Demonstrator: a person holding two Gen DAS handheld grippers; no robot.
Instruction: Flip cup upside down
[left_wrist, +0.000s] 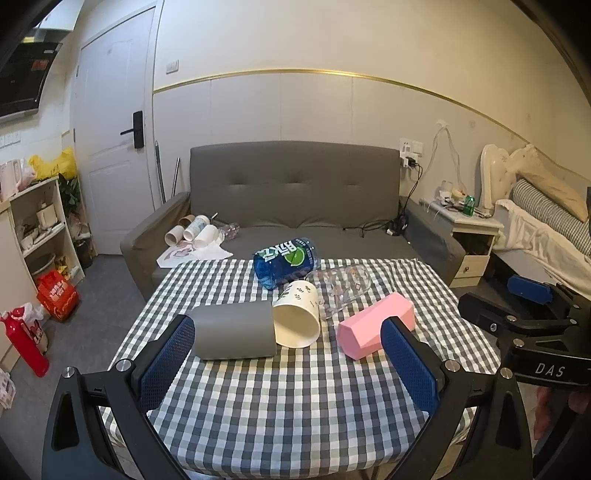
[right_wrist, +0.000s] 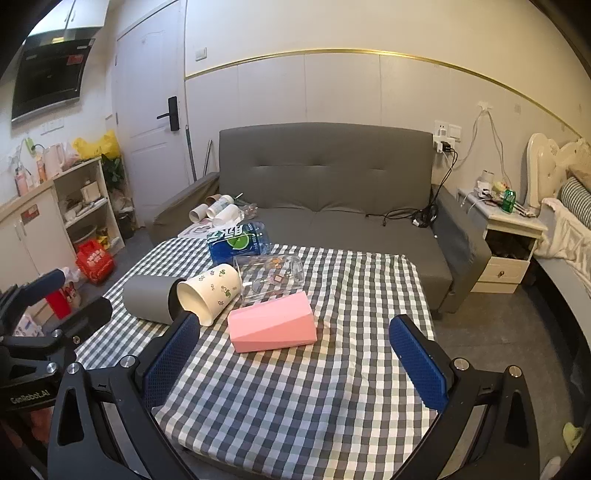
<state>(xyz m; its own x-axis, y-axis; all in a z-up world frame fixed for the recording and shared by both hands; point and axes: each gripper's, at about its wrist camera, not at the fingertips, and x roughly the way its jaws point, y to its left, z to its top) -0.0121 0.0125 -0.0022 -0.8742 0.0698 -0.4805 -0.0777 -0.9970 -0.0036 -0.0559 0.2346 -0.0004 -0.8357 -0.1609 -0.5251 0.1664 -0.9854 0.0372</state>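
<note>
Both grippers, left (left_wrist: 288, 354) and right (right_wrist: 295, 350), hung with jaws spread wide and empty above the table's (left_wrist: 295, 406) near edge. At mid-table, on their sides: grey cup (left_wrist: 232, 330), white cup (left_wrist: 297, 319), apparently touching, and pink cup (left_wrist: 373, 325).

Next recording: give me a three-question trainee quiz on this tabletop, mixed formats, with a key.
1. True or false: the pink cup stands upright on the checked tablecloth.
2. Which lies nearest the open mouth of the white leaf-print cup? A) grey cup B) blue bottle C) clear glass mug
3. Fill in: the left gripper and right gripper both have their jaws ____ and hold nothing.

Key
1. False; it lies on its side.
2. A
3. open
</note>
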